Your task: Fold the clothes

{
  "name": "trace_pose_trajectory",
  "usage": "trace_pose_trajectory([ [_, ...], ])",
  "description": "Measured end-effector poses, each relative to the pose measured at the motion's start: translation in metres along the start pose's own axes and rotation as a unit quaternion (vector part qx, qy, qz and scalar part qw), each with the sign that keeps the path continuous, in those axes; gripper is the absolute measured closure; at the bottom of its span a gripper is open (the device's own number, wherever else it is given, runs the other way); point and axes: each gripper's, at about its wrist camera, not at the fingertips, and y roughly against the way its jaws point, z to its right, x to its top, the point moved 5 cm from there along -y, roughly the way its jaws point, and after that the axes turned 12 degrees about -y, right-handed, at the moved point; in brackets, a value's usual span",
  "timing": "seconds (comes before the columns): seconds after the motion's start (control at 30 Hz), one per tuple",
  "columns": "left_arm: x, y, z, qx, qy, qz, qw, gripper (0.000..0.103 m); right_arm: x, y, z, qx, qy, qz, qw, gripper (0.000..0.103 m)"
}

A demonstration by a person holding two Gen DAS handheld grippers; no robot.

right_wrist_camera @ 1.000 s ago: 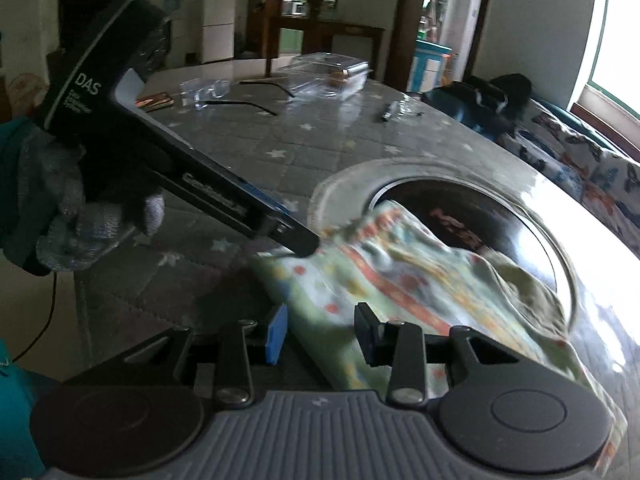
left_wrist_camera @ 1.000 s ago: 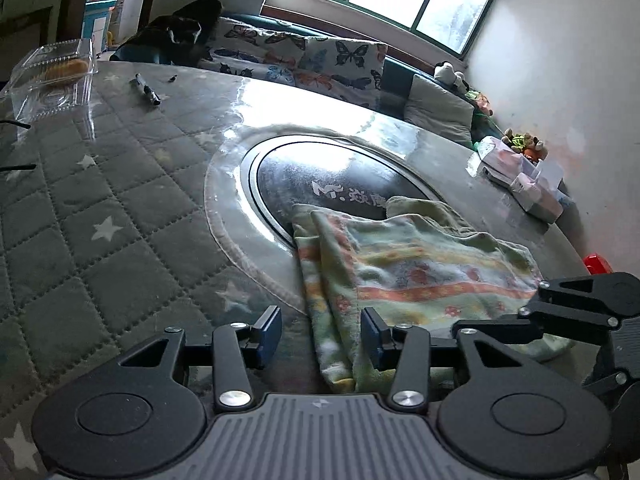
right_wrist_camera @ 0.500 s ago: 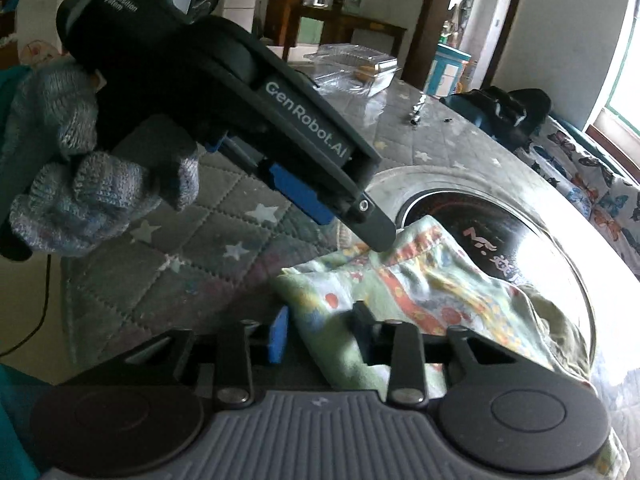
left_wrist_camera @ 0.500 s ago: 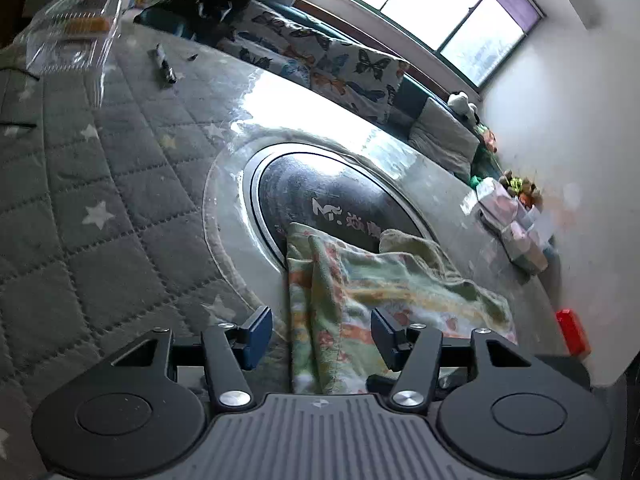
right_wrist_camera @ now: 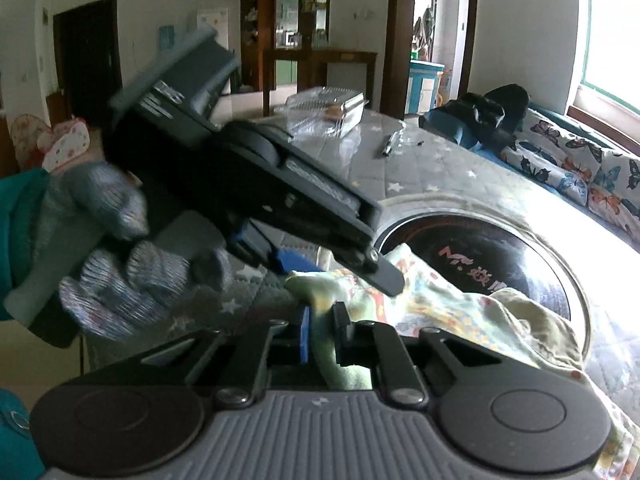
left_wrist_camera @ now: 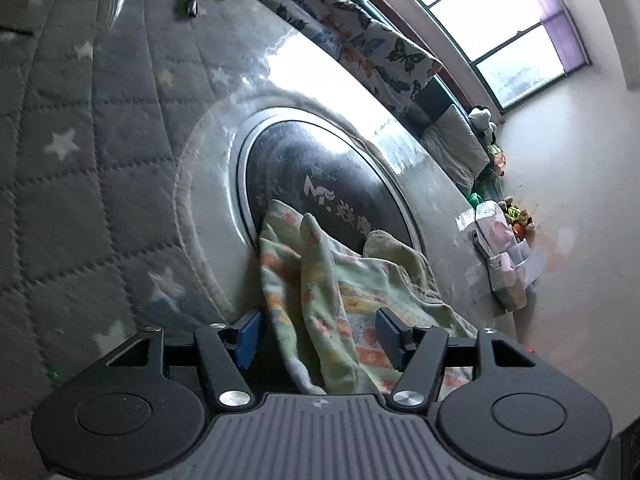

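Crumpled pale-green printed garment (left_wrist_camera: 332, 300) on table

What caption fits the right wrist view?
Right gripper shut on the pale green patterned garment; left gripper poised open at its edge.

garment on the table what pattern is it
Pale green garment with orange and yellow print bands; clearest in the left wrist view.

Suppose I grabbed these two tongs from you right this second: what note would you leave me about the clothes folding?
Right tongs: they have just been closing and are now shut on the near edge of the patterned garment.
Left tongs: open, straddling another edge of the garment, not pinching it.
The garment lies rumpled on the quilted table, partly over the dark round centre plate.
Done: one edge gripped.
Left: close the left tongs, lift, fold, lay flat.
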Motion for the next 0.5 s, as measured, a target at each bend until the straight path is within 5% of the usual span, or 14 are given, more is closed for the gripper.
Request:
trace_pose_trajectory([
  [0.03,0.0,-0.002,0.001,-0.002,0.003,-0.001,1.0,0.043,0.0,0.002,0.0,0.003,-0.003,0.002,1.0,0.093],
  [0.2,-0.001,-0.015,-0.002,-0.003,0.027,-0.015,0.9995,0.085,-0.006,0.007,0.001,0.011,-0.007,0.004,1.0,0.093],
  [0.5,-0.002,-0.016,-0.004,-0.002,0.022,-0.015,0.9996,0.091,-0.01,0.029,0.025,-0.009,-0.041,0.014,0.999,0.08],
])
